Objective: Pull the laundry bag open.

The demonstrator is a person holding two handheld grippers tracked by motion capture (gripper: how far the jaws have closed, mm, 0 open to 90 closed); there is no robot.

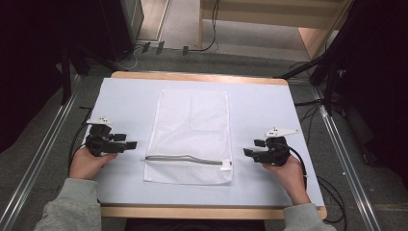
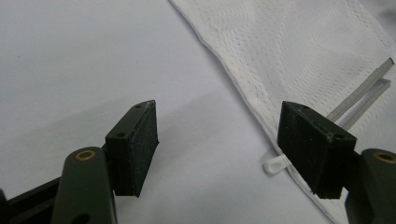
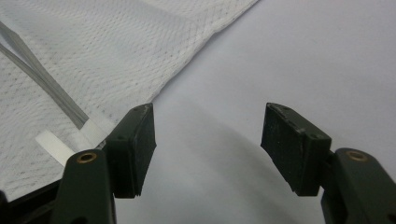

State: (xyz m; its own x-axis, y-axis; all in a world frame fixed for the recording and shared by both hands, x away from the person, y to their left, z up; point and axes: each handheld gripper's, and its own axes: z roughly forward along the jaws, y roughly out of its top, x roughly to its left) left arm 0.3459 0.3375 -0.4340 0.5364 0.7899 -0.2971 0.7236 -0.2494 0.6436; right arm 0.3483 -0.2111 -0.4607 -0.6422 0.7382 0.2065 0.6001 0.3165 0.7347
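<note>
A white mesh laundry bag (image 1: 190, 134) lies flat in the middle of the table, its grey zipper (image 1: 185, 159) running across near the front end. My left gripper (image 1: 131, 144) rests at the bag's left side, open, nothing between its pads; the bag's edge (image 2: 243, 88) and a white zipper tab (image 2: 274, 164) lie just ahead of it. My right gripper (image 1: 249, 150) sits at the bag's right side, also open and holding nothing, with the mesh corner (image 3: 93, 74) and a white zipper end tab (image 3: 52, 145) to its left.
The table is covered by a pale blue-white sheet (image 1: 269, 110) with a wooden rim (image 1: 202, 77). Black stands and cables surround the table on the floor. A person's grey sleeves (image 1: 72, 207) enter from the bottom.
</note>
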